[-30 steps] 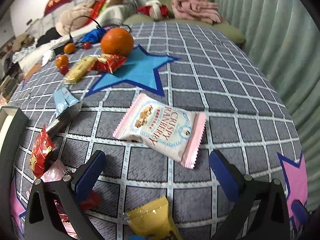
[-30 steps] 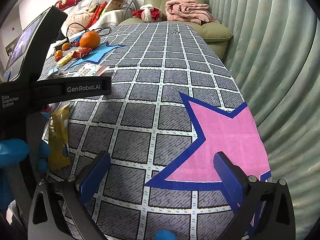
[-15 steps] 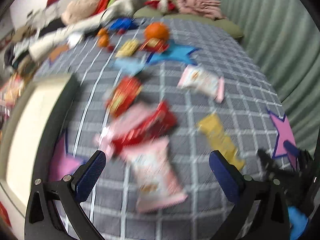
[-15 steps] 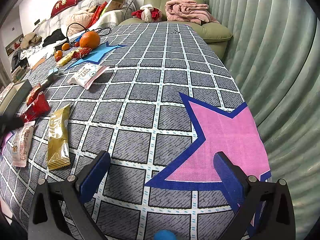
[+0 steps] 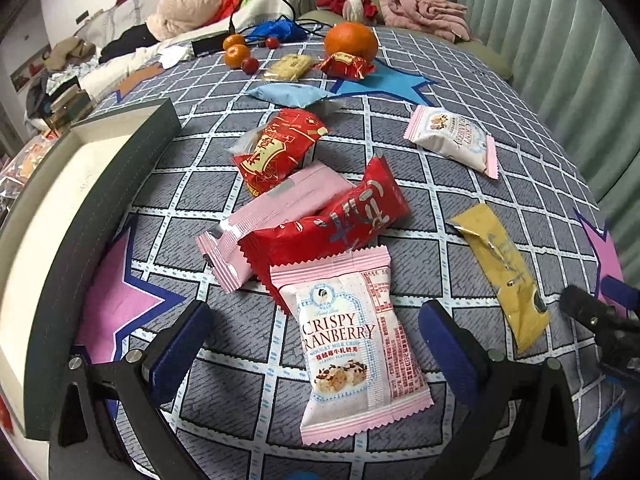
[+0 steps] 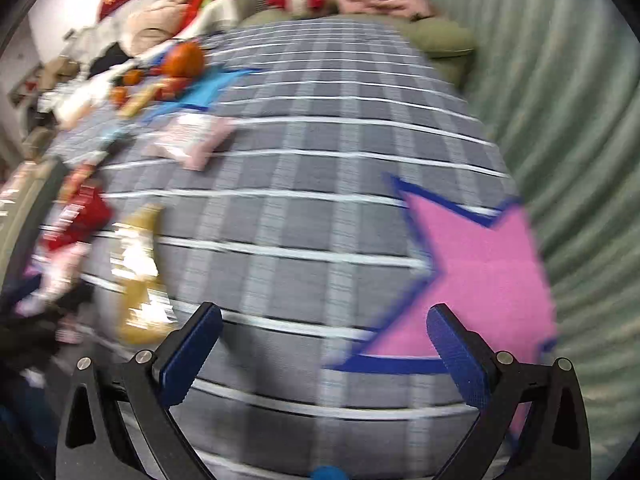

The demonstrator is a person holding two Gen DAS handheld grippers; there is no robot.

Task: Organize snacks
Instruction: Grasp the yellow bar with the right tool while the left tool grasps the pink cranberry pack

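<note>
L claw [image 5: 312, 344]: spread wide, nothing pinched; hangs over the cloth [image 5: 460, 92], pads either side of the near cranberry pack.
Near cranberry pack [image 5: 356, 344]: pink/white, flat on cloth, dead centre btw pads, not touched by either.
Red pack [image 5: 340, 224]: at 12 from near pack, its edge tucked under that pack's top.
Pink pack [image 5: 276, 212]: at 11, partly under red pack.
Red/gold pack [image 5: 280, 150]: further at 11, touching pink pack's far end.
Yellow stick [image 5: 502, 276]: at 2, alone, well apart from the pile.
2nd cranberry pack [image 5: 454, 140]: at 1, far, alone.
Blue pack [image 5: 292, 94]: at 12, beyond red/gold pack.
Orange [image 5: 351, 40]: far 12, w/ small wrapped candy [image 5: 346, 67] just in front.
Box [image 5: 132, 148]: at 9–10, dark wall, pale inside; contents can't tell.
R claw [image 6: 320, 356]: spread wide, holds nothing; view blurred.
R claw surroundings: pink star [image 6: 480, 276] at 1; yellow stick [image 6: 140, 276] at 10; other snacks at 9–10 too smeared to tell.
</note>
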